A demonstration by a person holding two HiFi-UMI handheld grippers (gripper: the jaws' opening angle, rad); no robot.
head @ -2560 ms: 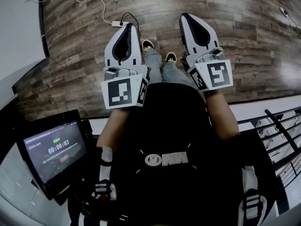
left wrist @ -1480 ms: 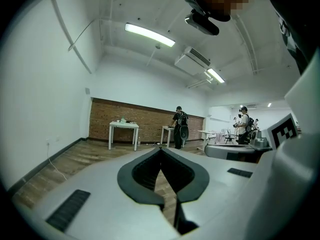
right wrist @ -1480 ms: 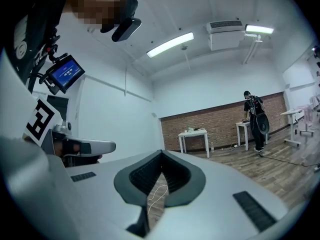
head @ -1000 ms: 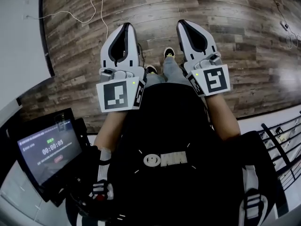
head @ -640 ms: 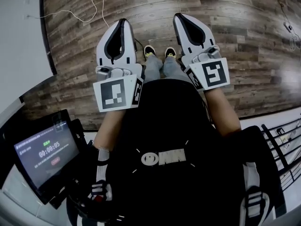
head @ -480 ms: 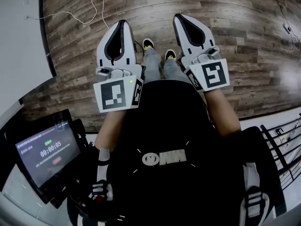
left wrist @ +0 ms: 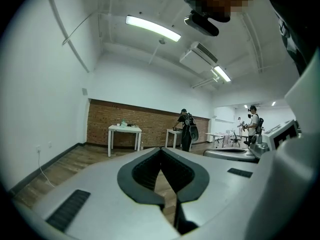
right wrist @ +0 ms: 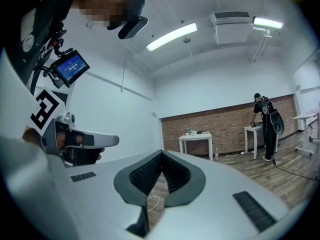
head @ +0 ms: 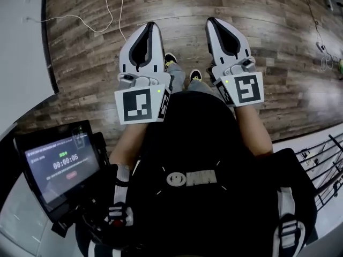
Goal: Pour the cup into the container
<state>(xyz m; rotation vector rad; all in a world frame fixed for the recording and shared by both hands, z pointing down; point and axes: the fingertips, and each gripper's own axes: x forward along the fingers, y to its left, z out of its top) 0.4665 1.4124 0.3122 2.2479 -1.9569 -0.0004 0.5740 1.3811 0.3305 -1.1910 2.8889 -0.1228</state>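
Your left gripper (head: pixel 149 28) and right gripper (head: pixel 213 22) both had jaws together, empty. No cup or container showed; the far table (left wrist: pixel 131 128), centre-left, held items too small to tell. Neither hand looked nearer.

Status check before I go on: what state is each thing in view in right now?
Left gripper: shut, empty.
Right gripper: shut, empty.
Screen: on, showing a timer.
Cable: lying loose on the floor.
White table: upright by the brick wall.

Wood floor (head: pixel 278 25), brick wall (left wrist: pixel 150 129), wht tables (left wrist: pixel 124 128)
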